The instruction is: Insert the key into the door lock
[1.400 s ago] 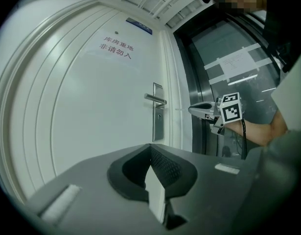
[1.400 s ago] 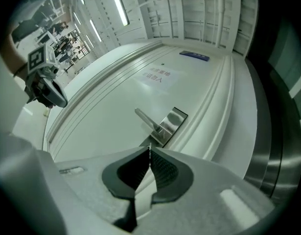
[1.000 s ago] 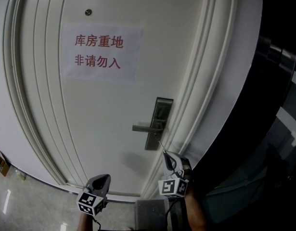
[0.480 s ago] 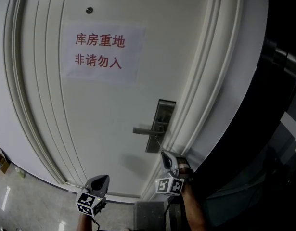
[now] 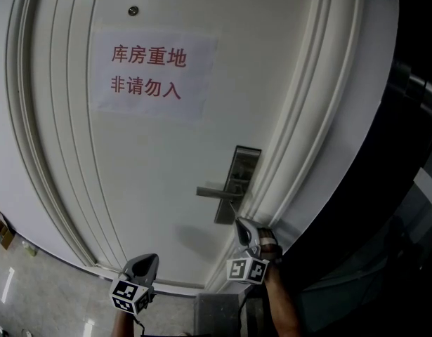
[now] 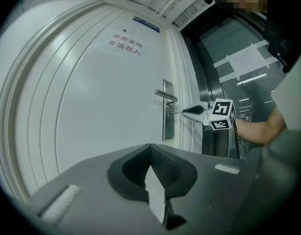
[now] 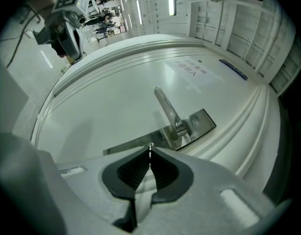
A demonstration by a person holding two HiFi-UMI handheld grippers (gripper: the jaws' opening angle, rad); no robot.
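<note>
Right gripper (image 5: 239, 223) jaws pinch the key (image 7: 150, 151) against the lock plate (image 7: 205, 122), while the left gripper (image 5: 152, 258) jaws are closed empty; misalignment risks the key twisting.

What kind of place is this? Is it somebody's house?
Probably a workplace hallway outside a storeroom, not a house. The white door carries a paper notice in red characters marking a storeroom, no entry, and has a metal lever handle on a lock plate.
</note>
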